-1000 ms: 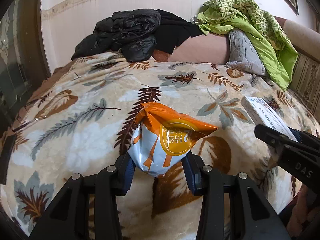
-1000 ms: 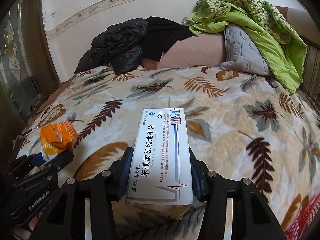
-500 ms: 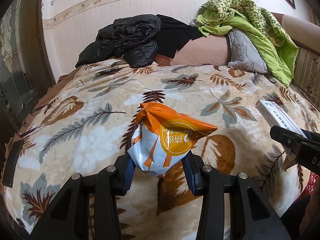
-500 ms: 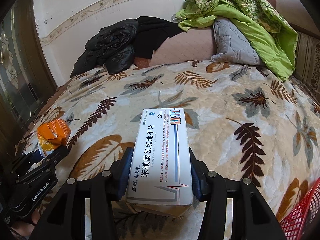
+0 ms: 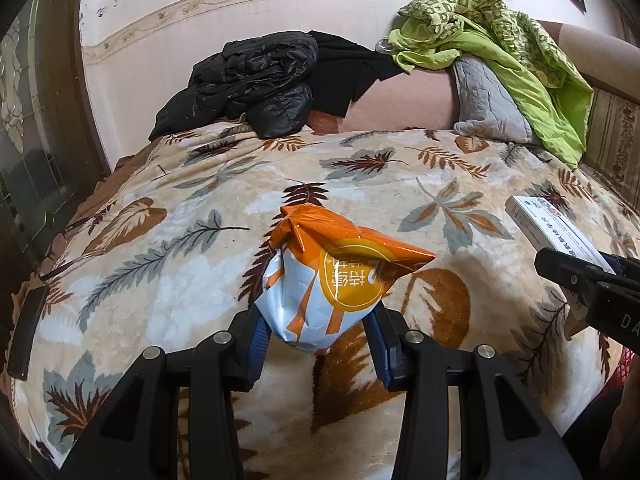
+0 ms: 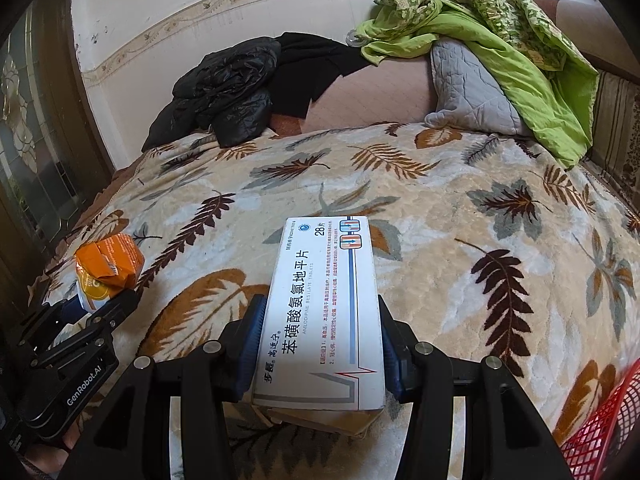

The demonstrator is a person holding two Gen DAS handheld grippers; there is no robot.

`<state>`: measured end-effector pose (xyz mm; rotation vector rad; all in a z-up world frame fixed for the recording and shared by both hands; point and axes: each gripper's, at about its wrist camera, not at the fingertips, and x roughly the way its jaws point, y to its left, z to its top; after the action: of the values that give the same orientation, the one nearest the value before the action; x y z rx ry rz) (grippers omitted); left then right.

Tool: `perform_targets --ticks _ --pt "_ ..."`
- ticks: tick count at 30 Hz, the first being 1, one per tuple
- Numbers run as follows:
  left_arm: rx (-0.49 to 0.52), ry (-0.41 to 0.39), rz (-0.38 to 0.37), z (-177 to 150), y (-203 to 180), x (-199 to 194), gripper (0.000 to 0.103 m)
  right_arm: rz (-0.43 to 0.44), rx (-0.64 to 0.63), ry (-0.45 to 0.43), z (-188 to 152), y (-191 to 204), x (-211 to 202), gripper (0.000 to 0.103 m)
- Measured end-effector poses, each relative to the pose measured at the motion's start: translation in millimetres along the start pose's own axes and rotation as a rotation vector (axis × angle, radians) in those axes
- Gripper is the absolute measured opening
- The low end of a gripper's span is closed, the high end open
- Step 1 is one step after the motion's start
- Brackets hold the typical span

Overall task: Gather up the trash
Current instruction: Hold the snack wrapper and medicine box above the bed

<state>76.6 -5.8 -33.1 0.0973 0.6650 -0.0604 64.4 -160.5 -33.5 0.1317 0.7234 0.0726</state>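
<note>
My left gripper (image 5: pixel 318 330) is shut on an orange and white snack bag (image 5: pixel 336 276) and holds it above the leaf-patterned blanket (image 5: pixel 168 248). My right gripper (image 6: pixel 320 340) is shut on a white medicine box (image 6: pixel 324 308) with blue lettering, held above the same blanket (image 6: pixel 480 280). The box (image 5: pixel 556 232) and right gripper also show at the right edge of the left wrist view. The bag (image 6: pixel 110 264) and left gripper show at the left of the right wrist view.
A red mesh basket (image 6: pixel 604 428) sits at the lower right beside the bed. Black jackets (image 5: pixel 256 80), a grey pillow (image 5: pixel 488 100) and a green quilt (image 5: pixel 512 48) lie at the headboard. A dark door frame (image 5: pixel 36 120) stands left.
Both grippers have drawn back from the bed with their items. The headboard looks farther away and the red basket has come further into the right wrist view.
</note>
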Motion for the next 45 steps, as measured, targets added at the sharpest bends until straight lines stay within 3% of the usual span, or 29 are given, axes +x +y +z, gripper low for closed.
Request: perform_targets --ticks 23,45 --pt "0.015 -0.029 -0.031 -2 -9 -8 0.042 -0.03 -0.013 0.007 -14 -1 -24 0.054" --pt "0.052 -0.014 -0.089 -7 -31 -19 0.042 0.004 0.095 0.03 -24 -25 -58 0.054"
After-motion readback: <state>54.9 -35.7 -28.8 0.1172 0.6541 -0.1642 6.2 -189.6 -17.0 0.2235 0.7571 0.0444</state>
